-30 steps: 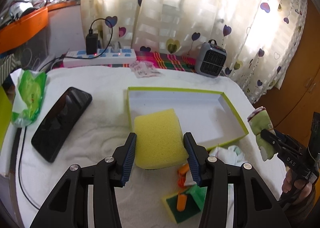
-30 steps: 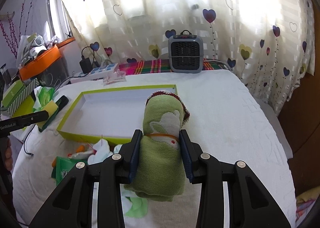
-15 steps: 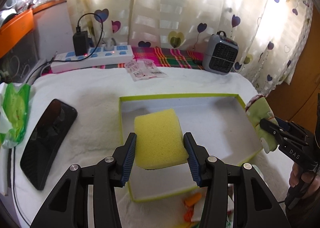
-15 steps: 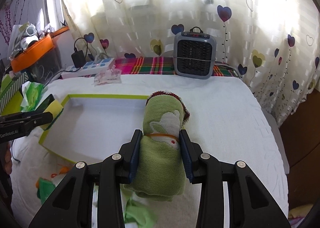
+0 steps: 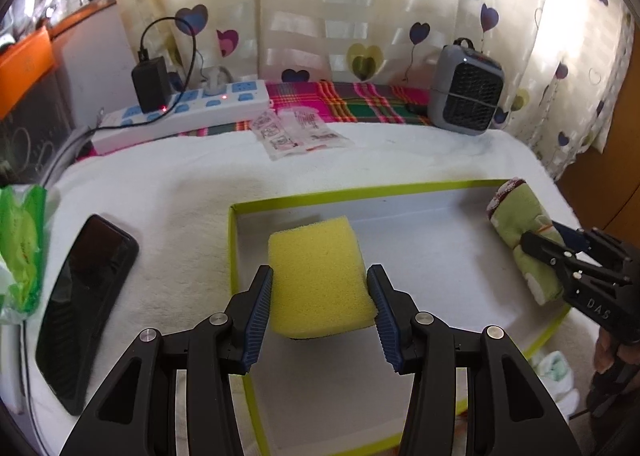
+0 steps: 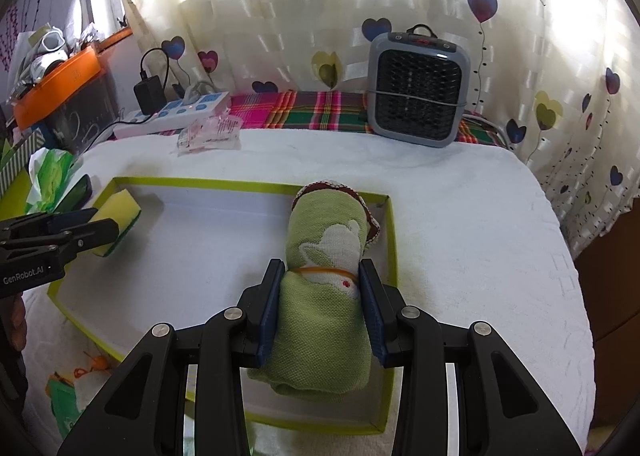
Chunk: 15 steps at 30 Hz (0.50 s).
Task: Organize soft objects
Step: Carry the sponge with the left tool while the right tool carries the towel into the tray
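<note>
Two soft things are up off the table [image 5: 168,191] at once, one in each of your grippers, both held over the shallow green-rimmed box [image 5: 360,193]. Starting at the left edge of the table, a green tissue pack [image 5: 22,244] and a dark phone [image 5: 86,296] lie beside the box, outside it. Next, your left gripper [image 5: 319,310] has its fingers [image 5: 258,312] clenched on the yellow sponge [image 5: 318,276]: the pads press its two long sides, so its long axis runs straight ahead along the fingers, away from you toward the curtain. Most of the sponge sticks out past the fingertips, over the left end of the box near its left wall; the right wrist view shows it at the box's far-left corner [image 6: 118,215], tilted downward. Further right, your right gripper [image 6: 320,310] is clamped on the rolled green towel [image 6: 328,288]. Its roll also points forward along the fingers, with the red-trimmed end farthest from you and the near end hanging back between the finger arms. The pads pinch it about midway, at the orange band [image 6: 320,268]. It hangs over the right end of the box, just inside the right wall [image 6: 390,240]. Behind the box a grey heater [image 6: 416,95] stands on the plaid cloth [image 6: 304,107].
</note>
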Motion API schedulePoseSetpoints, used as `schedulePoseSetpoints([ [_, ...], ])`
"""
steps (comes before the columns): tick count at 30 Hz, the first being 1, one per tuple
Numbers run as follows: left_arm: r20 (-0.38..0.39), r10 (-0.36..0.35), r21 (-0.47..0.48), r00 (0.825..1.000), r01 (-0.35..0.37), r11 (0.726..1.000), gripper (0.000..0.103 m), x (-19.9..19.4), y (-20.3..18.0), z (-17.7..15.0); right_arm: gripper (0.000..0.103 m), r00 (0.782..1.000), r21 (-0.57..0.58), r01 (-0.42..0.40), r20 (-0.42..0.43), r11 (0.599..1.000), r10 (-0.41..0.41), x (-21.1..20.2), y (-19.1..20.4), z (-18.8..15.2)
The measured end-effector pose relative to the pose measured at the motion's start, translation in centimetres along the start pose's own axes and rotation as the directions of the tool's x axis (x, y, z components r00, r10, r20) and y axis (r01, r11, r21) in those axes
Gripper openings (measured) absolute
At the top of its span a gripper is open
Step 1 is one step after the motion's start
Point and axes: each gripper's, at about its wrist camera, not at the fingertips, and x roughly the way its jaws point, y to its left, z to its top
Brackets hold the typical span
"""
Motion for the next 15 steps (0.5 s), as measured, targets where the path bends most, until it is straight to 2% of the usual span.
schedulePoseSetpoints([
  [3, -0.010, -0.005, -0.001, 1.000, 0.005, 1.000, 0.046, 0.5, 0.0, -0.1, 0.039, 1.000, 0.003, 0.000, -0.016, 1.000, 0.000, 0.7, -0.2, -0.1],
  [15, 0.002, 0.042, 0.028, 0.999, -0.042, 0.999, 0.047, 0.9, -0.4, -0.1, 0.040, 1.000, 0.011, 0.010, 0.008, 1.000, -0.010, 1.3, -0.4, -0.1],
])
